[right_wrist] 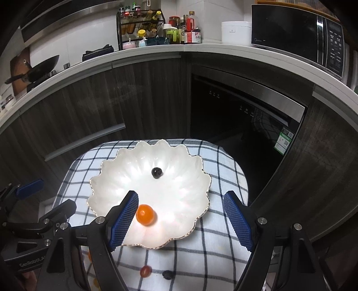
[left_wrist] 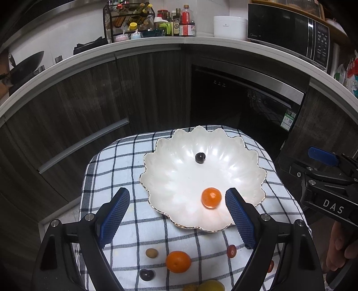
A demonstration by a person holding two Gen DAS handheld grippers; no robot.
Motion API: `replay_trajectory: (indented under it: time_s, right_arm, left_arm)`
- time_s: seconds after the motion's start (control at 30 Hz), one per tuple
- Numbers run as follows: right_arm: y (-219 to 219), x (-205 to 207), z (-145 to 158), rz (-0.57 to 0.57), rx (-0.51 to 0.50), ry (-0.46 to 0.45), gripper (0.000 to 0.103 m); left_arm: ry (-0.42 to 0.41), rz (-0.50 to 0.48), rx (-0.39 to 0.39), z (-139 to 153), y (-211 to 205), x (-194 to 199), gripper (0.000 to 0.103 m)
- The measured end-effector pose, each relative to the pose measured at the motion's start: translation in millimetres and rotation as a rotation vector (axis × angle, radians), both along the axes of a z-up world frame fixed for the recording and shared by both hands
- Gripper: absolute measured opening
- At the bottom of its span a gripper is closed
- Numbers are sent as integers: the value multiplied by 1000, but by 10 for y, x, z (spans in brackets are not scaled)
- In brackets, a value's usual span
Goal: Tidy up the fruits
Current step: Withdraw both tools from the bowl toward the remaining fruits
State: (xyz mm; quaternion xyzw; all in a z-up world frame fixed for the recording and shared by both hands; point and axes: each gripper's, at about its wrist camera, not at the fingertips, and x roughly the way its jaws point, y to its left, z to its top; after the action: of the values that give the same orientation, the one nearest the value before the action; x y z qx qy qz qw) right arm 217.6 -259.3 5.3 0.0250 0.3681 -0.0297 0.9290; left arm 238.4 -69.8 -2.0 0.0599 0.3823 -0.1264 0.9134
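Observation:
A white scalloped dish (left_wrist: 170,156) (right_wrist: 125,167) sits on a checked cloth and holds a small dark fruit (left_wrist: 199,157) (right_wrist: 156,172) and a small orange fruit (left_wrist: 211,197) (right_wrist: 145,214). My left gripper (left_wrist: 177,215) is open and empty, above the dish's near edge. My right gripper (right_wrist: 180,218) is open and empty, over the dish's near right part; the orange fruit lies beside its left finger. On the cloth nearer me lie an orange (left_wrist: 178,261), a tan fruit (left_wrist: 152,253), a dark fruit (left_wrist: 147,274), a red fruit (left_wrist: 231,251) (right_wrist: 145,271) and a yellow fruit (left_wrist: 210,286).
The cloth (left_wrist: 107,170) covers a small table in front of dark kitchen cabinets (left_wrist: 89,100) and an oven (left_wrist: 246,100). The counter above carries a bottle rack (left_wrist: 128,20), a rice cooker (left_wrist: 230,25) and a microwave (left_wrist: 288,29). The other gripper shows at each view's edge.

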Motion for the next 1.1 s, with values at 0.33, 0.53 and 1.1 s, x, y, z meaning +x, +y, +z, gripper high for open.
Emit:
replay_trajectory:
  time_s: [0.33,0.53,1.1]
  right_arm:
    - [-4,-170,42,6,6,-13,79]
    - [-5,-291,59,8,5,-20,79]
    - [-13,-598,18,14,7,-19,79]
  left_arm:
    - [-21,-5,-8,63,4,-209,88]
    - [-30,-12,-16,93,13,-352,88]
    - [-52,-26,0,41,-8,-665,88]
